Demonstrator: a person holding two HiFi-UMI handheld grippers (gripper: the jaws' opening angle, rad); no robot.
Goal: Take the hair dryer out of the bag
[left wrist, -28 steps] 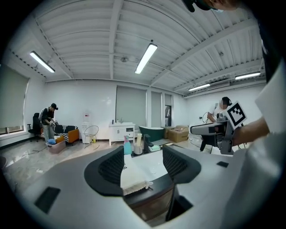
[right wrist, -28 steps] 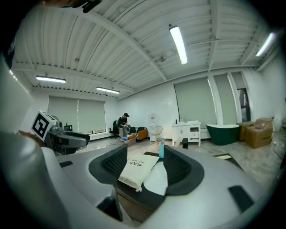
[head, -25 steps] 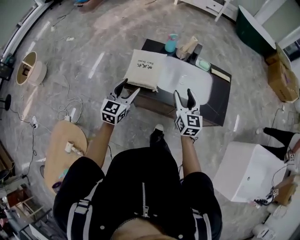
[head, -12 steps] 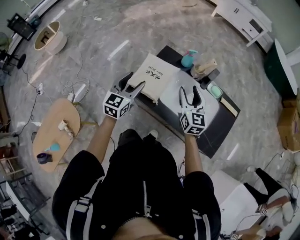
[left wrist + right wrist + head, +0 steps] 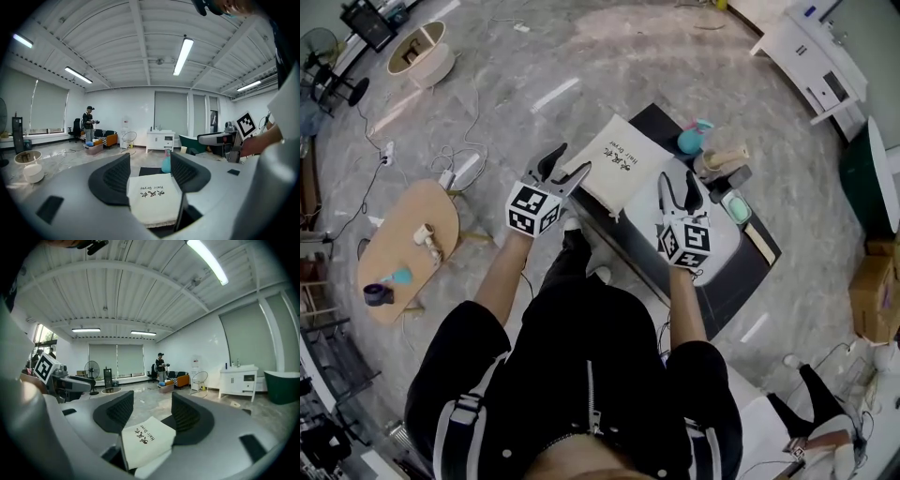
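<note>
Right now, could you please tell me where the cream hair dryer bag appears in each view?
Head view: the cream bag lies upper centre, on the left end of the dark table.
Left gripper view: low centre, seen between the open jaws.
Right gripper view: low, slightly left of centre, again between open jaws.
Shared landmark: the black print on the bag's face, readable in all three views.

Cream bag (image 5: pixel 623 167) with black lettering, teal bottle (image 5: pixel 692 141), seemingly black table (image 5: pixel 731 272)

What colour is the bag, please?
Bag: cream with dark lettering; left gripper view shows it best.
</note>
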